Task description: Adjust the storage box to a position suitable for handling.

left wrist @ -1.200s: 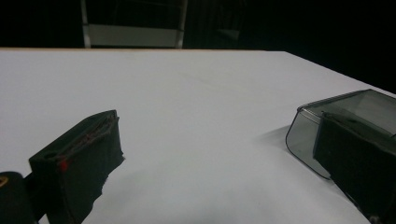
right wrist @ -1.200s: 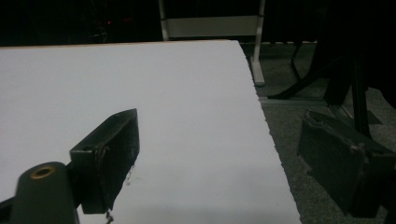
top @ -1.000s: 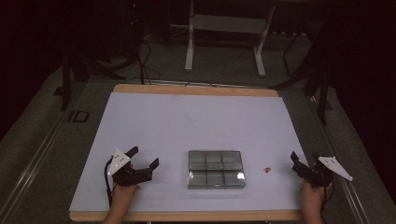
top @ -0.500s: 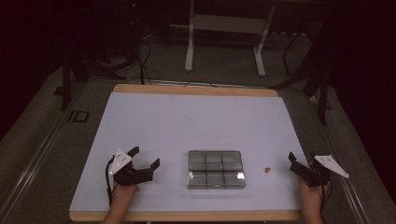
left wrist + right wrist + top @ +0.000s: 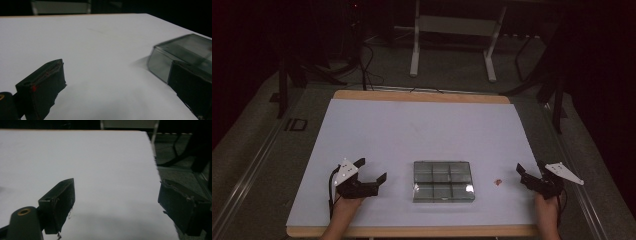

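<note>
High view: white table (image 5: 422,130) in a dark room, clear compartment box (image 5: 443,180) between both spread grippers (image 5: 371,171) (image 5: 526,176).

Too small to identify from the high view: small reddish thing (image 5: 498,182) on the table (image 5: 422,130), between the clear compartment box (image 5: 443,181) and the right gripper (image 5: 526,176). Box contents unreadable through glare on the lid. Cut off by the bottom edge there: both forearms. In the left gripper view, box (image 5: 185,53) soft-focused, cropped at the right edge and partly hidden behind the near jaw; left gripper (image 5: 117,82) itself blurred and cropped at the bottom. In the right gripper view, far jaw cropped at the right and bottom edges; room beyond the table lost in darkness.
</note>
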Action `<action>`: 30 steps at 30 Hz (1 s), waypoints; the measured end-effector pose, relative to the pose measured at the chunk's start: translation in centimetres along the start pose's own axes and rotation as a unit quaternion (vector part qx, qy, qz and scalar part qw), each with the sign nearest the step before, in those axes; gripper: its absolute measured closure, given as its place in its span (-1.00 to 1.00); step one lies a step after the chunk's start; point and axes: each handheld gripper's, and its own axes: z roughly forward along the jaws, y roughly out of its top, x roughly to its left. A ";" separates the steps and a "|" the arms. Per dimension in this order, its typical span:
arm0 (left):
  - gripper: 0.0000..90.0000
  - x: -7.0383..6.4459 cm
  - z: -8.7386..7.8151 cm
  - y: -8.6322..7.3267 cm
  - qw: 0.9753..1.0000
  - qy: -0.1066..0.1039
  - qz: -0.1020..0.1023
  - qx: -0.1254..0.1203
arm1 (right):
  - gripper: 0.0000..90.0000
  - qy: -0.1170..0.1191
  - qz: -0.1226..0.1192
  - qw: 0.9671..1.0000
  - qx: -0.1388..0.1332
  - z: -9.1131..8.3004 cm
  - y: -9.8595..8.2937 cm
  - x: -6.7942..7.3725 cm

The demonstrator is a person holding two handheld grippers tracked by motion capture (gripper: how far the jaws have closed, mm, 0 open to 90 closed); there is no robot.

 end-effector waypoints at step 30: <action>-0.64 -3.7 3.1 1.9 0.983 -0.136 0.077 0.093 | -0.45 0.290 -0.140 0.944 0.069 1.0 1.3 7.1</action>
